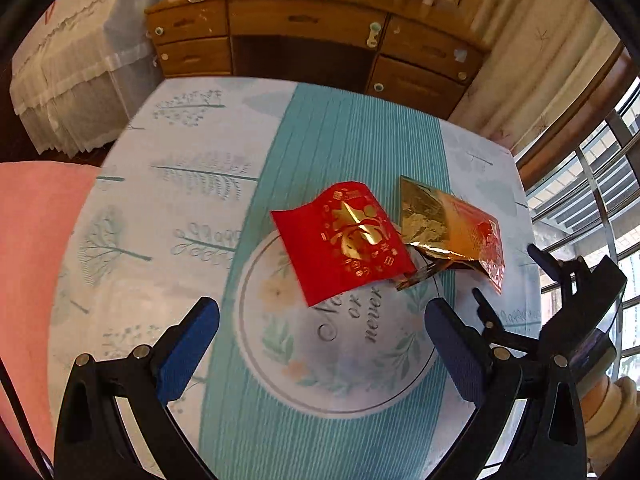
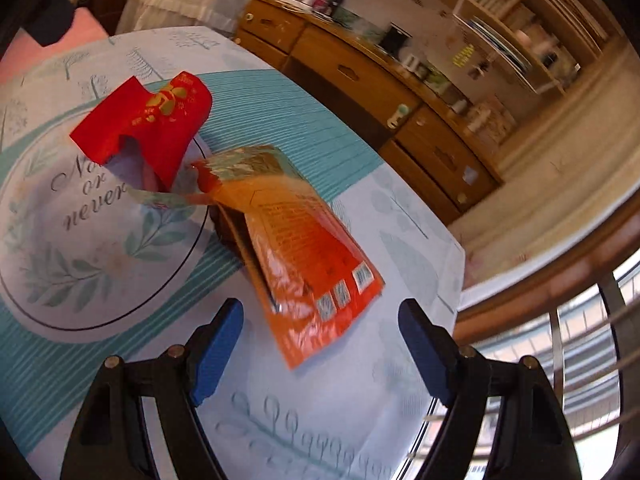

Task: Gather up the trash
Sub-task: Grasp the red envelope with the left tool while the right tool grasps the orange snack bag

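A red envelope (image 1: 344,240) with gold print lies curled near the middle of the counter (image 1: 168,200), its ends lifting off the cloth. Just beside it, toward the counter's window-side edge, lies an empty orange foil pouch (image 2: 304,248), torn open, crumpled, gold inside, barcodes on its near end.

The envelope (image 1: 340,240) is red with gold pictures. The snack bag (image 2: 304,240) is orange. The tablecloth (image 1: 160,208) has blue-green stripes and trees.
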Demonstrator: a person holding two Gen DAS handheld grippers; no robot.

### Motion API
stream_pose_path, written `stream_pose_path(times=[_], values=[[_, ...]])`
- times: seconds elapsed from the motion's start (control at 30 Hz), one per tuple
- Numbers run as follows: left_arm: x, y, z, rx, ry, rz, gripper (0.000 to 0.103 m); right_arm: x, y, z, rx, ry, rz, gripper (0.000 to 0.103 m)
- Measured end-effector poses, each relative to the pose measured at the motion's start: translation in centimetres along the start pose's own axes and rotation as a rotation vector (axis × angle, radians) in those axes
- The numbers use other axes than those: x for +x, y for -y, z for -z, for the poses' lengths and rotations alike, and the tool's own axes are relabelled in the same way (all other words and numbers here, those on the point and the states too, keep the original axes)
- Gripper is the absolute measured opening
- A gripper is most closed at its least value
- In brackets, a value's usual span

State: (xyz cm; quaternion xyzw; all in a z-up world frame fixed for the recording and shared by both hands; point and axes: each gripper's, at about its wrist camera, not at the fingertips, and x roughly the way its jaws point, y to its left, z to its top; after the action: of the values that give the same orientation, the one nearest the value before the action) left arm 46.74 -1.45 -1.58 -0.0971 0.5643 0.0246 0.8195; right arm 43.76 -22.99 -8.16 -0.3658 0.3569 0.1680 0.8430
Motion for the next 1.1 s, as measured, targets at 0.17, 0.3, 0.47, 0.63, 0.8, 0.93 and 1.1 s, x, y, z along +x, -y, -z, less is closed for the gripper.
stream_pose_path(times=[0.17,0.3,0.47,0.63,0.8,0.93,1.1], values=[[3.0,0.2,-1.7,-0.061,-0.042,0.038,0.102,1.4,0.2,-0.8,-0.055,0.073,-0.023,0.080],[4.9,-0.3,-2.9,-0.143,-0.076,0.083,0.102,2.5,0.8,-1.9,-0.045,0.085,-0.076,0.080],[7.3,-0.5,-3.9,-0.201,-0.125,0.079,0.102,3.5,2.2,-3.0,0.029,0.045,-0.218,0.062],[9.2,-0.5,-4.5,-0.236,-0.151,0.010,0.102,4.0,2.9,-3.3,0.069,0.010,-0.290,0.042],[10.6,0.0,-4.8,-0.233,-0.175,-0.030,0.102,4.2,3.1,-3.1,0.084,0.000,-0.312,0.031],[12.0,0.5,-4.9,-0.253,-0.197,-0.012,0.102,4.4,3.5,-3.2,0.094,-0.007,-0.324,0.023],[12.5,1.4,-5.1,-0.267,-0.214,0.015,0.064,3.8,4.1,-3.3,0.113,-0.020,-0.333,0.016]])
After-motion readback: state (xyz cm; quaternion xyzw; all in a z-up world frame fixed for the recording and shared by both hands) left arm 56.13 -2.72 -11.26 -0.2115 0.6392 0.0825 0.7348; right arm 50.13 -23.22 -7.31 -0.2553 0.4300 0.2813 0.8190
